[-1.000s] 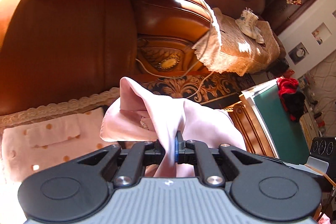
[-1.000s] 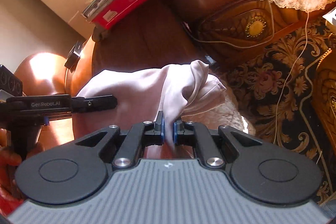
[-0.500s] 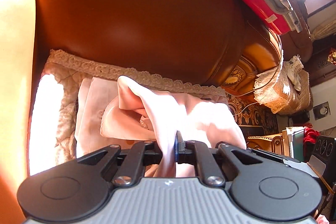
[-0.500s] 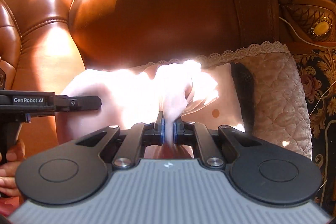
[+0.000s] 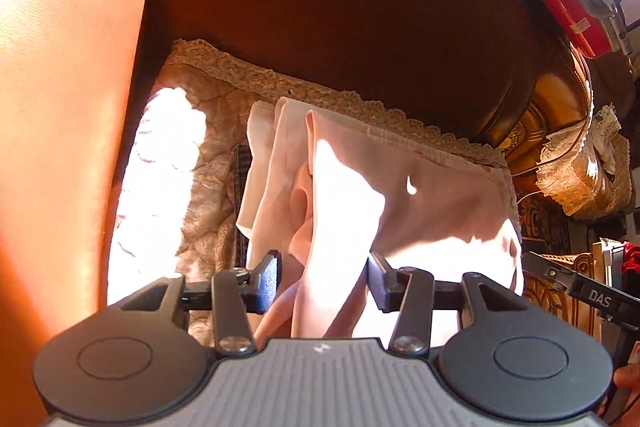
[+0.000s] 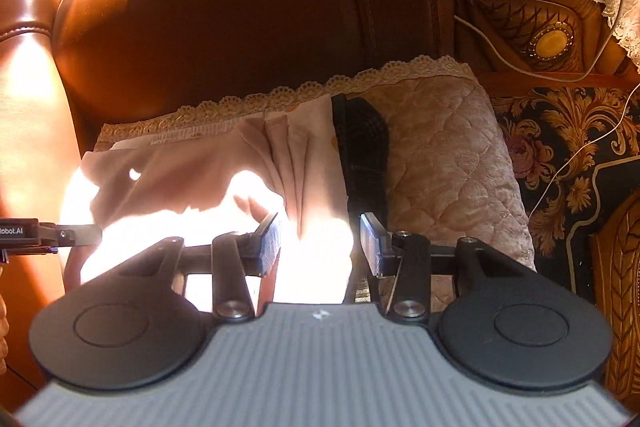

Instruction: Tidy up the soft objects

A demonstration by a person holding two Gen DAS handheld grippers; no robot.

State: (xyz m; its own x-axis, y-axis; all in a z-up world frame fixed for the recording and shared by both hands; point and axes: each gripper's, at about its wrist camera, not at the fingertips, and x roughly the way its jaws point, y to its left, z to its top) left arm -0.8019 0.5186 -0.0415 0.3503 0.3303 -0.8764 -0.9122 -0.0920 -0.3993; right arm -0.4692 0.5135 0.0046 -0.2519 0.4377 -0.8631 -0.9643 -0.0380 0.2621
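Left wrist view shows the pale pink soft cloth garment (image 5: 400,195) spread on the quilted lace-edged beige seat cover (image 5: 208,155) of the brown leather sofa (image 5: 340,7). Both claws are released: the left claw (image 5: 322,281) and right claw (image 6: 320,245) straddle its folded edges without pinching, likely letting it settle flat beside a dark checked fabric piece (image 6: 364,143).

My left gripper (image 5: 322,277) and right gripper (image 6: 320,241) look alike: ribbed grey housing (image 6: 320,367) in the middle, round black discs either side of it, silver screws, black linkages, blue-faced fingers (image 5: 267,277) ahead of it.
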